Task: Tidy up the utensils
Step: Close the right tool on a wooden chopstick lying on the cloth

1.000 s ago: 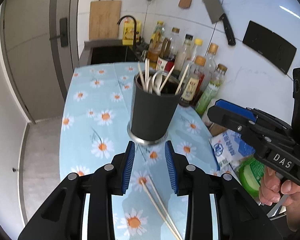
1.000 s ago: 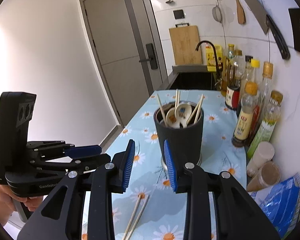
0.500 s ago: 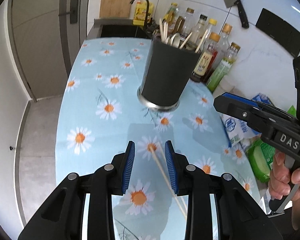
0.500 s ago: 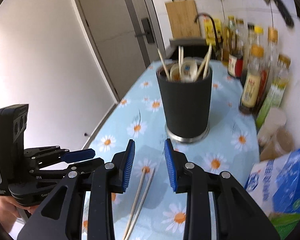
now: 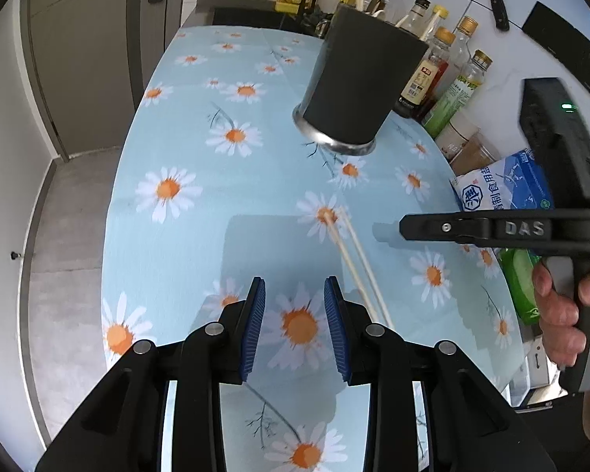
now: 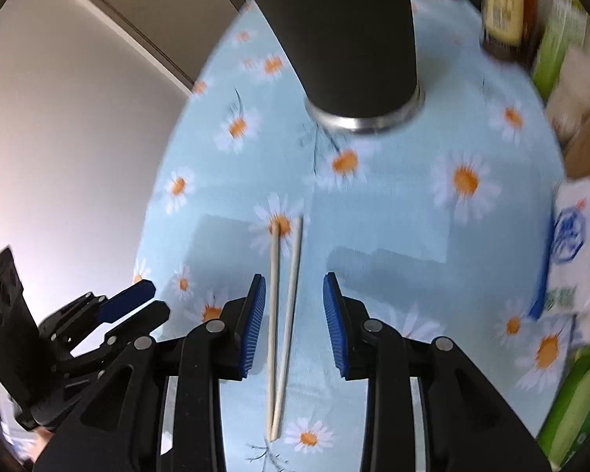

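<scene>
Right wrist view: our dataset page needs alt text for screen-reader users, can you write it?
The open right gripper hovers over a pair of wooden chopsticks lying on a daisy-print tablecloth, the sticks framed between its blue pads. A black utensil holder stands beyond them, and the left gripper shows at lower left.

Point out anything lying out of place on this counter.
A pair of chopsticks lies loose on the daisy cloth, while the other utensils stand in the black holder. The right tool is open over the pair; the left tool is open beside it.
</scene>
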The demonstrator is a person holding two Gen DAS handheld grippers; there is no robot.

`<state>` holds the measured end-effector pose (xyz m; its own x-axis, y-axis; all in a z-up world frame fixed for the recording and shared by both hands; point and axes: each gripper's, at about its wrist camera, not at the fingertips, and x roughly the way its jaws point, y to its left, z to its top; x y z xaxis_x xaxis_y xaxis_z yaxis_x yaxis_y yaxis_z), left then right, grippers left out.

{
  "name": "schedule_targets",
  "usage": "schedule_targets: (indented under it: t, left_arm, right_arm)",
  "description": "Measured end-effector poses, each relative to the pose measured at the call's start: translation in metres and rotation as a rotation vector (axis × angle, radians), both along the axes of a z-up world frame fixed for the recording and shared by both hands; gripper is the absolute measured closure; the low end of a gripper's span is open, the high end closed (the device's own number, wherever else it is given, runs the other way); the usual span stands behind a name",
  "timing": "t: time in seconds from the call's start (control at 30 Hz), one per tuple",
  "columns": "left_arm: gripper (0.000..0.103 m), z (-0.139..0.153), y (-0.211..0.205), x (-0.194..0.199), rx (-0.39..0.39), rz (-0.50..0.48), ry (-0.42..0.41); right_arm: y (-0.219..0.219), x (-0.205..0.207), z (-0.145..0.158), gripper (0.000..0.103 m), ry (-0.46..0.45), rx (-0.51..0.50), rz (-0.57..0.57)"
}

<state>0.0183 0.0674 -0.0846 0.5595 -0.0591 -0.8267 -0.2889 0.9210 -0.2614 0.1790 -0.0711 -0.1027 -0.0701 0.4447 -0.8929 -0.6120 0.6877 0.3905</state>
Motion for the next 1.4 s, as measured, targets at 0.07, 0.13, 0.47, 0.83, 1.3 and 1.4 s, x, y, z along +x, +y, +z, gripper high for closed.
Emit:
schedule_targets:
  t: [0.07, 0.13, 0.47, 0.83, 1.3, 1.4]
  left_arm:
    - [0.073, -0.003, 0.005, -0.005, -0.008, 0.005, 0.003]
    - [0.073, -0.005, 0.008, -0.009, -0.016, 0.008, 0.006]
    - [0.073, -0.019, 0.029, -0.027, -0.043, 0.015, 0.023]
    - [0.073, -0.018, 0.033, -0.027, -0.051, 0.001, 0.007]
    - [0.073, -0.02, 0.017, -0.008, -0.066, -0.007, 0.04]
    - [0.073, -0.018, 0.01, -0.001, -0.068, -0.008, 0.05]
  right_arm:
    - [0.004, 0.003, -0.009, 0.071, 0.057, -0.031, -0.012]
    - [0.009, 0.005, -0.014, 0.071, 0.083, -0.068, -0.017]
    - [0.04, -0.005, -0.036, 0.08, 0.09, -0.245, 0.021]
    - [0.059, -0.012, -0.039, 0.091, 0.01, -0.368, 0.023]
    - [0.035, 0.002, -0.037, 0.098, 0.06, -0.315, 0.019]
    - [0.025, 0.008, -0.028, 0.098, 0.062, -0.279, 0.012]
